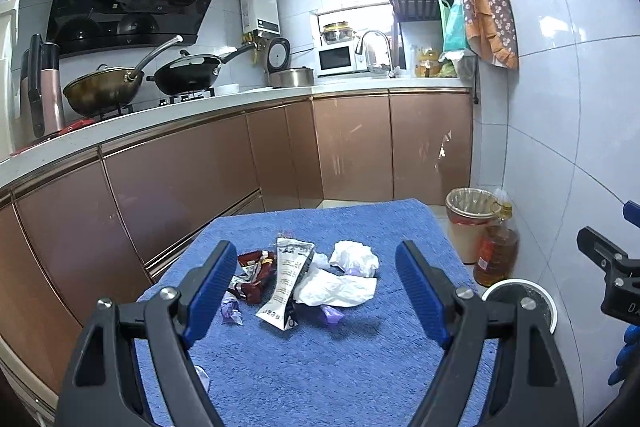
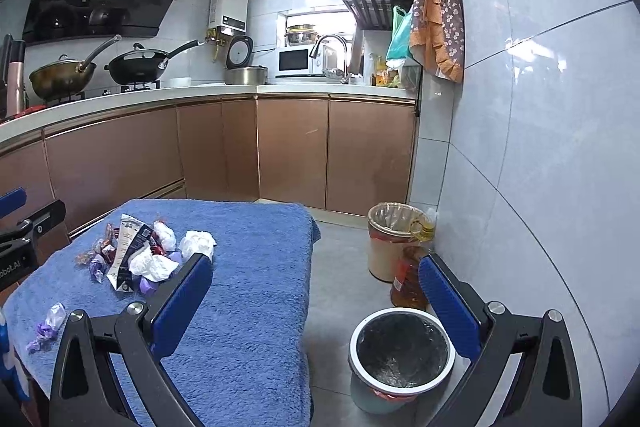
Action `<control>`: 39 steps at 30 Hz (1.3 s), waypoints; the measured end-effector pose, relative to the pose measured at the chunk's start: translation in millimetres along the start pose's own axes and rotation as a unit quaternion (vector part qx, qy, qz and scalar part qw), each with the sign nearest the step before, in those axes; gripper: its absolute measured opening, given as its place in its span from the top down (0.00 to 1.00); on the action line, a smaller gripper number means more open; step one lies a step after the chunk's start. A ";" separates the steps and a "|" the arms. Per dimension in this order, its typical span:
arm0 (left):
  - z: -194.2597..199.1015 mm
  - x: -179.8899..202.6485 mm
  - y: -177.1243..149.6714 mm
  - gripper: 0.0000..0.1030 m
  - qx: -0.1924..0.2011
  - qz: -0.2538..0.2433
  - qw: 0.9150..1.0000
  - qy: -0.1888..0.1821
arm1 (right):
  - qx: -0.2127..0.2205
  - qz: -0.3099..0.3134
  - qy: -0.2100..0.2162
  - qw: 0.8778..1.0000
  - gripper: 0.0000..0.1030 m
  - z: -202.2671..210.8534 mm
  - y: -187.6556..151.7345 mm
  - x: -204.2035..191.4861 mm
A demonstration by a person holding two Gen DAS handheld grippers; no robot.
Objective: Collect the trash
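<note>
While both sets of jaws stand spread wide and empty, the left gripper [image 1: 316,289] hovers over the blue terry towel [image 1: 340,359], facing its litter pile: white crumpled tissue [image 1: 354,257], grey printed sachet [image 1: 286,279], red wrappers [image 1: 254,271] (purple ones too). Beside that towel, the right gripper [image 2: 316,291] hangs above the white-rimmed, black-lined bin [image 2: 402,351].

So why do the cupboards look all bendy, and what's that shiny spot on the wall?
Left wrist view: the fisheye lens curves the cupboards and darkens the corners. Right wrist view: light glares off the glossy wall tiles; the window is washed out.
</note>
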State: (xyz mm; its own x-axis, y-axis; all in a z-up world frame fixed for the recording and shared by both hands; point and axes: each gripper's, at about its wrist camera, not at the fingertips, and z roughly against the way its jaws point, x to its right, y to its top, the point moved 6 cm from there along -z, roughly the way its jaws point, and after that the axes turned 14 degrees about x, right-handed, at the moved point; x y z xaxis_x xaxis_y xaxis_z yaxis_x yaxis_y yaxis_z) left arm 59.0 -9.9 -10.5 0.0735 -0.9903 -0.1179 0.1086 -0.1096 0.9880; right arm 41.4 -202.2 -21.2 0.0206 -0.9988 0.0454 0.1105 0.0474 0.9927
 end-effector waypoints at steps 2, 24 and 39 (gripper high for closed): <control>-1.4 1.9 -2.3 0.22 -0.002 -0.002 1.000 -0.002 | 0.001 -0.002 -0.004 1.000 0.00 -1.2 -0.6 2.5; -27.5 22.3 -13.1 0.22 -0.028 -0.023 0.999 -0.036 | -0.016 -0.033 0.015 0.999 0.00 -15.6 -7.3 9.6; -55.9 14.7 -10.9 0.22 -0.038 -0.016 0.998 -0.048 | -0.034 -0.013 0.030 0.999 0.00 -44.7 -5.2 1.9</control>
State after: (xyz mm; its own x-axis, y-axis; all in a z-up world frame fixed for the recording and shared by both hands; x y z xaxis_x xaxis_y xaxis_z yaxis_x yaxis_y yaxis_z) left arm 114.3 -18.4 -28.6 -0.0268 -0.9905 -0.1351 0.1851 -0.1377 0.9730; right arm 85.3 -203.6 -31.3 0.0753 -0.9971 0.0107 0.1785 0.0241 0.9836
